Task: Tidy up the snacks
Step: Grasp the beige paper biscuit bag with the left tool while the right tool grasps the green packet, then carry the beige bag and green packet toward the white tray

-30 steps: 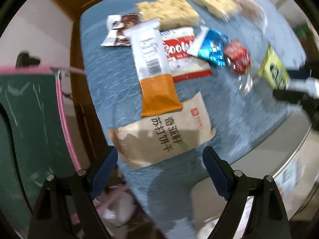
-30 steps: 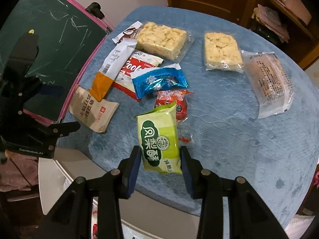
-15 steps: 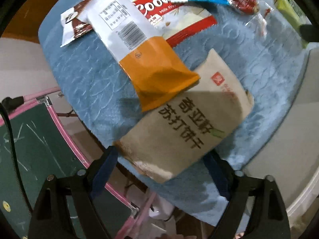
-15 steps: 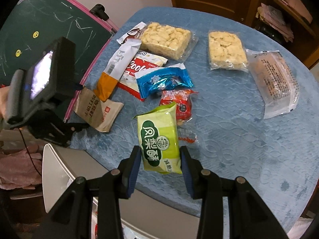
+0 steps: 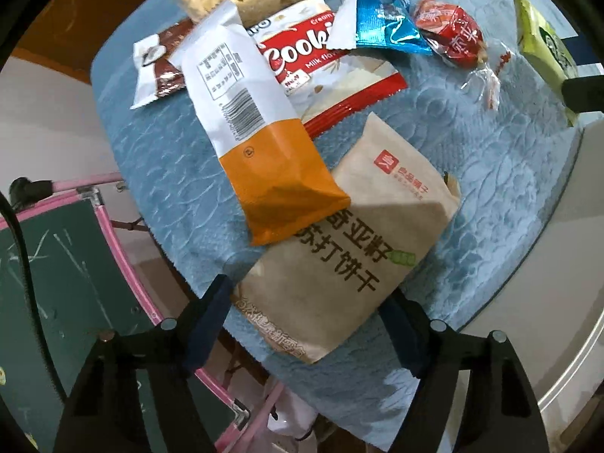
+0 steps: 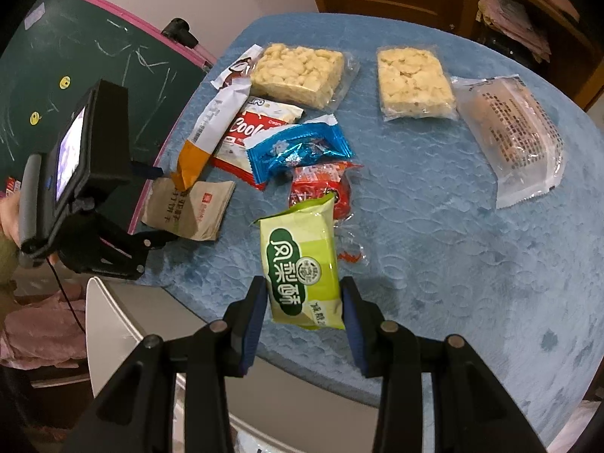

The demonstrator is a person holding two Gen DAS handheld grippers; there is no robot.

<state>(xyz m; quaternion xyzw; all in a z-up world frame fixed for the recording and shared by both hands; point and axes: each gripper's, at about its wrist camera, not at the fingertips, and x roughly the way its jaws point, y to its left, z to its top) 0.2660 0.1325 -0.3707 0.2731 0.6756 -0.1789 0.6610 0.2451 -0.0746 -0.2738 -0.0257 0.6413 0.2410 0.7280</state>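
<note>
Left gripper (image 5: 307,324) jaws straddle the near end of the brown cracker packet (image 5: 347,260) and have just been closing; packet sits between them, but gaps show on both sides, so no clamp yet. Right gripper (image 6: 304,321) jaws are closed on the green pastry packet (image 6: 302,264), held up off the worktop (image 6: 453,245) above its near edge. Brown packet lies at the worktop's near-left edge, its near end poking past the cloth, its far end tucked under the orange-and-white bar (image 5: 253,120). Risks, as I read it: if the jaws shut and lift, the bar resting on top will likely get dragged or flipped, and it leans on the red cookie packet (image 5: 321,64), so that pile could shift too. Packet is flat and slack, so a pinch by one end may crumple it or let it slip out, and off that edge it drops to the floor. Left view shows the pad gaps and the overlap up close. Only the right view shows the far side: two rice-puff blocks (image 6: 298,71) and a clear wrapped bun (image 6: 509,136), plus the left gripper's body with its lit screen.
</note>
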